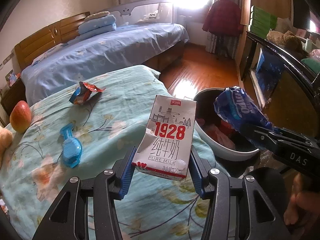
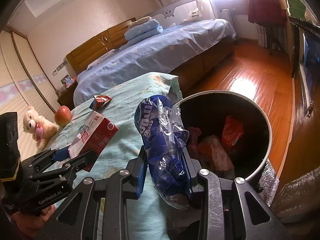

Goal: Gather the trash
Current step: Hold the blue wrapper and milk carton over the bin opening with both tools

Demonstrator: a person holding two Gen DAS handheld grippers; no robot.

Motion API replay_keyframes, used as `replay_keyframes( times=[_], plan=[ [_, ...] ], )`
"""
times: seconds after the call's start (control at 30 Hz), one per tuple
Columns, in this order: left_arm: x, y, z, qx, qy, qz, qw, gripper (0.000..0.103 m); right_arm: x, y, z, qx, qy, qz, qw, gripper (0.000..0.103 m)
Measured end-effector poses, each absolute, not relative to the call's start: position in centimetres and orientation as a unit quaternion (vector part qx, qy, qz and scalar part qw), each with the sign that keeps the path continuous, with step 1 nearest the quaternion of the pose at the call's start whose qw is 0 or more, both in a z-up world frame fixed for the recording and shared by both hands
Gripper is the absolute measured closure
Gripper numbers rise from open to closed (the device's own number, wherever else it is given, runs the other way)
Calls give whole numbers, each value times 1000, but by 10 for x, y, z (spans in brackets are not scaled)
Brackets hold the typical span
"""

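Two claws each gripped a piece of trash: the left claw (image 1: pixel 162 172) clamped a dented milk carton (image 1: pixel 167 138) above the floral bedcover (image 1: pixel 112 108). The right claw (image 2: pixel 165 175) pinched a crumpled blue wrapper (image 2: pixel 160 140) beside the bin's rim (image 2: pixel 268 124).

Glossy paper milk carton (image 1: pixel 167 138); crinkled shiny plastic wrapper (image 2: pixel 162 140).

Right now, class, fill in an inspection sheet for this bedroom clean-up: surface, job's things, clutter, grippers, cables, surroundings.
Surface: floral bedspread, rumpled.
Job's things: milk carton and blue wrapper held; red snack wrapper on the spread; bin part-filled.
Clutter: apple, blue plastic toy, teddy bear.
Grippers: left gripper grips the carton; right gripper grips the wrapper beside the bin.
Cables: nothing seen.
Surroundings: blue bed, wood floor.
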State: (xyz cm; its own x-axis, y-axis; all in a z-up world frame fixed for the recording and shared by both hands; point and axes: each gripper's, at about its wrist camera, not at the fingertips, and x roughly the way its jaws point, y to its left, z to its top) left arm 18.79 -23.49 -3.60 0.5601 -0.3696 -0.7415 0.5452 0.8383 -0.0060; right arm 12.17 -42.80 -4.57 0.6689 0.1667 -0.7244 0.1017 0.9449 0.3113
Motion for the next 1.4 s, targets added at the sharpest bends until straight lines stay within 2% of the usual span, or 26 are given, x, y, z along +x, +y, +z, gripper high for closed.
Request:
replay_keyframes(
  times=[1.4],
  plan=[
    [211, -299, -47, 127, 391, -297, 862, 54, 131, -487, -44, 175, 408, -39, 895, 72]
  ],
)
